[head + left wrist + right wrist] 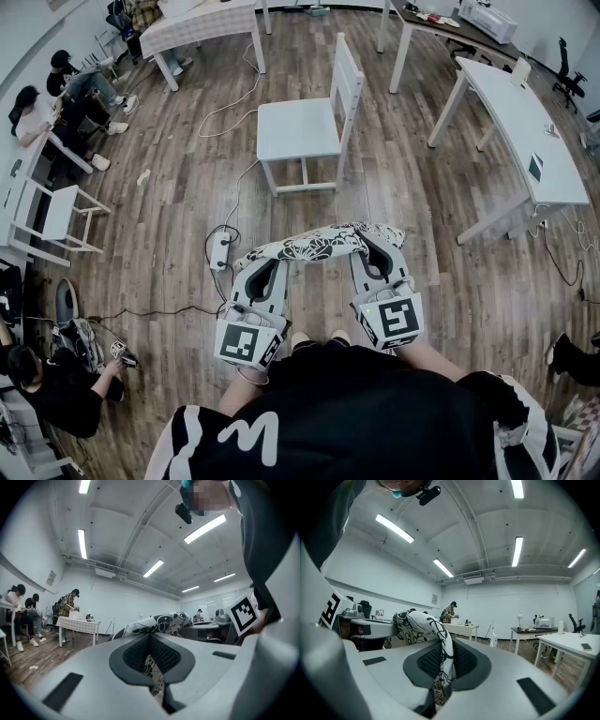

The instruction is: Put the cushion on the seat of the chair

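Standing on a wood floor [441, 206] in a dark top, looking steeply down at both hands. Holding the left gripper [267, 269] and the right gripper [375, 255] out level, side by side. Clamping the left gripper onto the left end of a black-and-white flowery cushion [319, 246], pinching a fold of the cloth right between the pads. Squeezing the right gripper almost fully together on the other end, trapping a thin bit of the same fabric. Carrying the cushion up in the air, stretched across between the two grippers, clear of the floor. Hanging it near a white power strip [221, 249] lying on the boards just to the left. Facing a white wooden chair [298, 129] a bit farther on, well apart from the cushion, with its slatted back on the right side. Not getting the cushion onto that seat yet. Standing with a long white counter [525, 131] off to the right. Seeing a smaller white chair [58, 214] and some people sitting [42, 117] way over on the left, plus a checked-cloth counter [202, 21] at the far end.
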`<state>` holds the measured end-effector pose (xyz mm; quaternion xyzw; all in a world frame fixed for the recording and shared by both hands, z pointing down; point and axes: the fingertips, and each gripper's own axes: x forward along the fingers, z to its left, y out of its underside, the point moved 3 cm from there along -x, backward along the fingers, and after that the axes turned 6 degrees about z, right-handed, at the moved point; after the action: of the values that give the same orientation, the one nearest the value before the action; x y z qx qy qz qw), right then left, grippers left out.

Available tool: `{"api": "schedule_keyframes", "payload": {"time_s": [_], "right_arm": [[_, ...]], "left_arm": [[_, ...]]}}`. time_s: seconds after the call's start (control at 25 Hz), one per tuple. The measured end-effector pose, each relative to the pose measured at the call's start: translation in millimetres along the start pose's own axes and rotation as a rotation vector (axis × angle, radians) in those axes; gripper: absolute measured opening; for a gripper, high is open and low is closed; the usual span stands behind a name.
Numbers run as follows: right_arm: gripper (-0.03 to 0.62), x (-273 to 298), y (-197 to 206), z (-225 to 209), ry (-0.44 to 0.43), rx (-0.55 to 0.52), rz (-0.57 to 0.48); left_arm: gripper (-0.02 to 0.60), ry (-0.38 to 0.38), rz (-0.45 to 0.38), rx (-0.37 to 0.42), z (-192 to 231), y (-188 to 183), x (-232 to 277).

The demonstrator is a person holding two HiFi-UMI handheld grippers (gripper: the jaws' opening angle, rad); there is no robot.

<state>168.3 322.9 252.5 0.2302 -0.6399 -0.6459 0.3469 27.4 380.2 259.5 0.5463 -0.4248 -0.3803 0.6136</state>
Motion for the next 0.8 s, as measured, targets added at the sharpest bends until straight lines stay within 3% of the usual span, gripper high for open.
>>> {"api": "schedule_keyframes", "payload": {"time_s": [0.8], "right_arm": [[0.031,-18,5,12,0.014,0.004,-0.005]], "left_arm": [[0.003,0.017,0.006,-0.003,-9,5,-17]]}}
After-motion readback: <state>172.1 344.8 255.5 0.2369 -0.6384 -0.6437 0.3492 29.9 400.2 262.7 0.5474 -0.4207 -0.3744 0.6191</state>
